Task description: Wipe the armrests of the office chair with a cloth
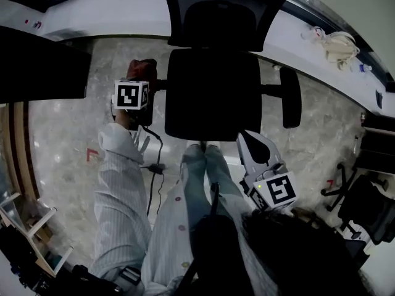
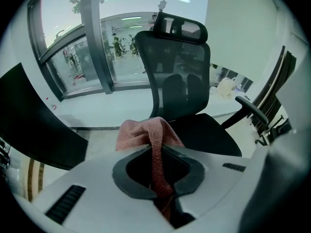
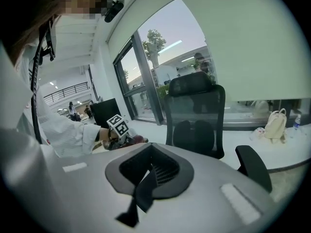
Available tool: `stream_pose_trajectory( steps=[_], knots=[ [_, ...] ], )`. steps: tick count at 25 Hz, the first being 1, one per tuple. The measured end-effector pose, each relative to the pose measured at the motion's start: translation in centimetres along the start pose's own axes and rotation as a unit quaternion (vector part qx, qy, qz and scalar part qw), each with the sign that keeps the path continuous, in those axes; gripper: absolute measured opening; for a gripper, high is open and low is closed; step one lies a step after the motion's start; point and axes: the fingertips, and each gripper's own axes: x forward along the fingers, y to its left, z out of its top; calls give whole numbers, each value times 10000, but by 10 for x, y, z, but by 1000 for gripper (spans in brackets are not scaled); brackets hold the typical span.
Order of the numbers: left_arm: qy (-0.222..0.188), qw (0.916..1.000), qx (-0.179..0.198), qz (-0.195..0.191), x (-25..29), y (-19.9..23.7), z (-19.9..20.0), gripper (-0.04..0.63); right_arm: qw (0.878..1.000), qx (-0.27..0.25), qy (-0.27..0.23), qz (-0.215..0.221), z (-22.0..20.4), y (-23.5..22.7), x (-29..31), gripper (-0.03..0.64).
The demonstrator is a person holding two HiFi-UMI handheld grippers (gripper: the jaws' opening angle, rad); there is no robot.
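The black office chair (image 1: 213,94) stands in front of me, its seat toward me. Its right armrest (image 1: 290,96) is bare; the left armrest is hidden under my left gripper (image 1: 141,74). That gripper is shut on a pink-red cloth (image 1: 142,68), which sits bunched at the chair's left side. In the left gripper view the cloth (image 2: 148,132) runs up between the jaws of the left gripper (image 2: 160,178) and bulges past them. My right gripper (image 1: 248,140) hovers near the seat's front right corner. In its own view the right gripper (image 3: 146,191) is shut on nothing, with the armrest (image 3: 252,166) ahead at the right.
A dark panel (image 1: 37,73) stands to the left. A white ledge (image 1: 123,20) curves behind the chair, with a beige bag (image 1: 338,47) on it. A cable (image 1: 154,165) lies on the marble floor by my legs. Another chair's base (image 1: 364,208) stands at right.
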Motion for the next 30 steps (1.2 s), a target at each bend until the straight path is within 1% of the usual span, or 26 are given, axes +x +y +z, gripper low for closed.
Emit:
stream_pose_trajectory(
  steps=[2, 5, 8, 10, 12, 15, 18, 21, 26, 28, 30],
  knots=[
    [49, 10000, 38, -14, -20, -9, -27, 28, 9999, -65, -18, 108, 2, 7, -1, 2],
    [-25, 10000, 95, -7, -52, -25, -63, 28, 9994, -153, -112, 288, 6, 18, -2, 2],
    [-27, 9999, 55, -86, -76, -41, -95, 28, 9987, -186, -138, 457, 6, 31, 0, 2],
    [-8, 10000, 51, -80, -80, -43, -108, 28, 9982, -203, -106, 561, 4, 39, 2, 2],
    [52, 9999, 84, -118, -78, -42, -109, 28, 9977, -224, -64, 634, 1, 45, 4, 2],
    [130, 9996, 142, -205, -66, -36, -98, 28, 9977, -221, -2, 645, -4, 45, 6, 2],
    [145, 9994, 213, -217, -52, -27, -78, 28, 9984, -158, 57, 540, -8, 36, 8, 2],
    [29, 9997, 205, -137, -34, -17, -52, 28, 9992, -56, 116, 367, -12, 20, 8, 2],
    [-131, 9996, 250, -32, 2, -4, 4, 28, 9997, 108, 217, 4, -13, -13, 11, 2],
    [-186, 9996, 207, 42, 15, 3, 21, 28, 9996, 174, 168, -109, -11, -22, 11, 2],
    [-196, 9996, 187, 0, 27, 5, 31, 28, 9994, 275, 113, -159, -10, -26, 11, 2]
  ],
)
